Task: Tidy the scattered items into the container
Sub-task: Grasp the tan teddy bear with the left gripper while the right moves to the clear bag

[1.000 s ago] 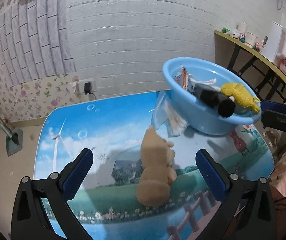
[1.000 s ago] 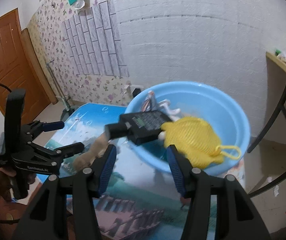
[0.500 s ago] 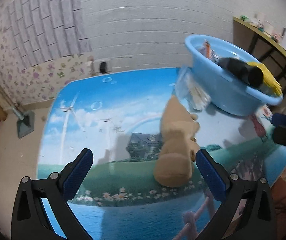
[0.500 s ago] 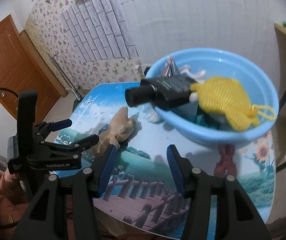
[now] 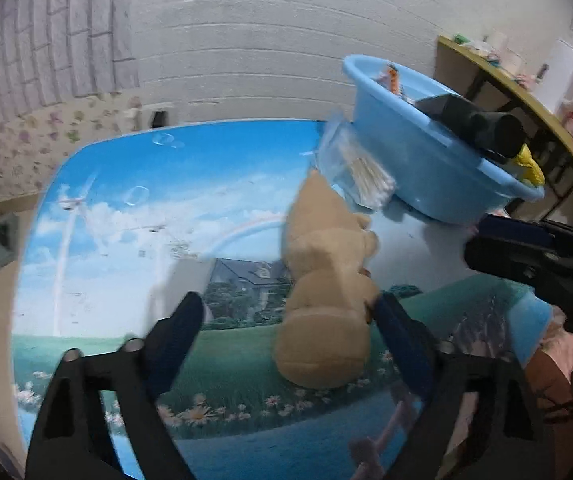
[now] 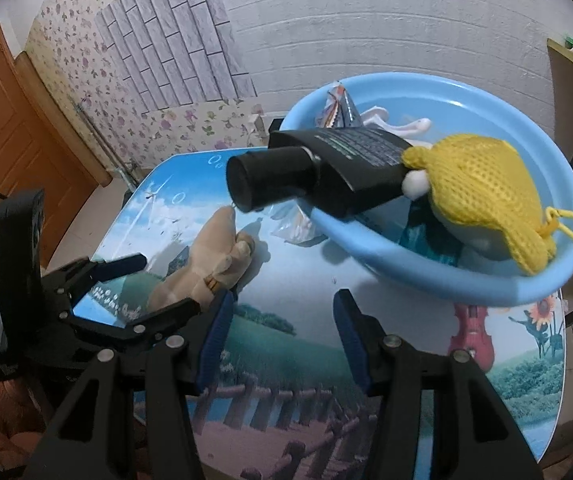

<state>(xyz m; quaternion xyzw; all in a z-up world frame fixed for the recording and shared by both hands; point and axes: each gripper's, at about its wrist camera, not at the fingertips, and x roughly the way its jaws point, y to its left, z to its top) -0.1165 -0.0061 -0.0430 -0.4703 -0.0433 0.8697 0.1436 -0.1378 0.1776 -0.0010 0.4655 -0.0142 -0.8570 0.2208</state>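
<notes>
The tan plush toy [image 5: 326, 280] lies flat on the counter [image 5: 134, 208], its long axis running from the person's side away toward the blue basin [image 5: 418, 160], narrow end pointing at the basin and the rounded end nearest the left tool [image 5: 286, 324]. That tool's two blue-padded fingers stand apart, and the toy sits between them but off to one side: the right-hand pad looks to be touching or just beside the toy's flank, the other pad well clear of it. It is not clamped on anything.

The right tool [image 6: 282, 330] hangs over bare counter in front of the basin, fingers apart and empty, farther from the toy. So the left hand is the nearer one for this pick, I'd judge.

A clear plastic packet [image 5: 356, 168] leans against the basin's near wall, just beyond the toy. Inside the basin sit a black bottle [image 6: 318, 172] and a yellow mesh pouch [image 6: 482, 196].
</notes>
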